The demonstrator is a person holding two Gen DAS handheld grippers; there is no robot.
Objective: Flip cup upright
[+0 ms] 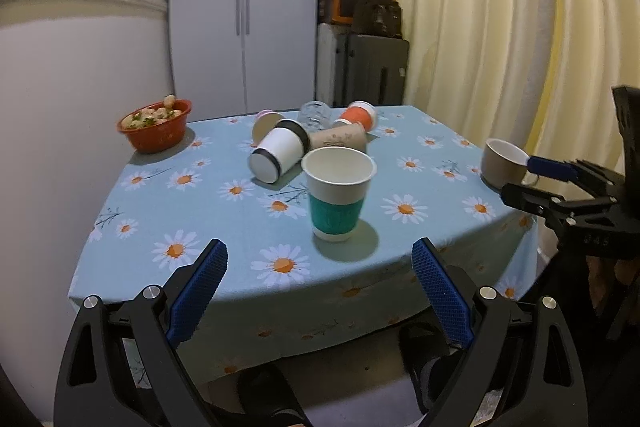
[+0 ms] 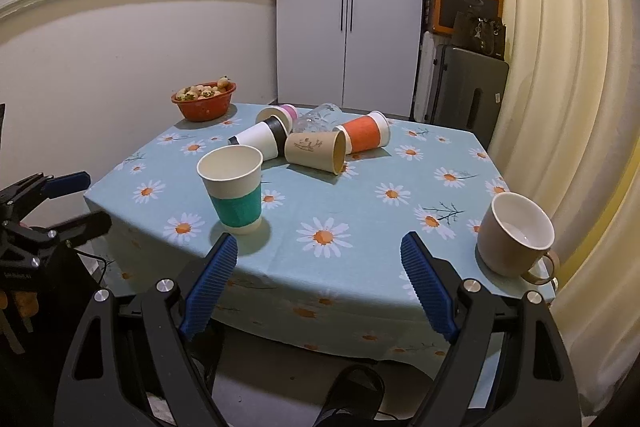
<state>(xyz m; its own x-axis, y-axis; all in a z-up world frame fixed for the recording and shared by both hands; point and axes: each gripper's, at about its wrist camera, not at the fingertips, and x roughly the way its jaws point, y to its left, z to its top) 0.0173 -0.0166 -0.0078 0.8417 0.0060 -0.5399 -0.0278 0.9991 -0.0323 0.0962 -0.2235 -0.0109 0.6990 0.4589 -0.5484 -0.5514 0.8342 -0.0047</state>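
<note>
A white paper cup with a teal sleeve (image 1: 338, 195) (image 2: 235, 189) stands upright near the table's front edge. Behind it several cups lie on their sides in a cluster: a white cup with black bands (image 1: 279, 151) (image 2: 260, 139), a brown kraft cup (image 1: 340, 138) (image 2: 316, 147), an orange cup (image 1: 358, 115) (image 2: 366, 131), a pink cup (image 1: 266, 121) (image 2: 280, 115) and a clear glass (image 1: 316, 114) (image 2: 320, 117). My left gripper (image 1: 320, 253) is open and empty, just in front of the teal cup. My right gripper (image 2: 318, 247) is open and empty at the front edge.
A beige mug (image 2: 516, 233) (image 1: 502, 163) stands upright at the table's right front corner. A red bowl of food (image 1: 154, 125) (image 2: 205, 101) sits at the far left. The daisy tablecloth (image 2: 380, 195) covers the table. Curtain to the right, cabinet and boxes behind.
</note>
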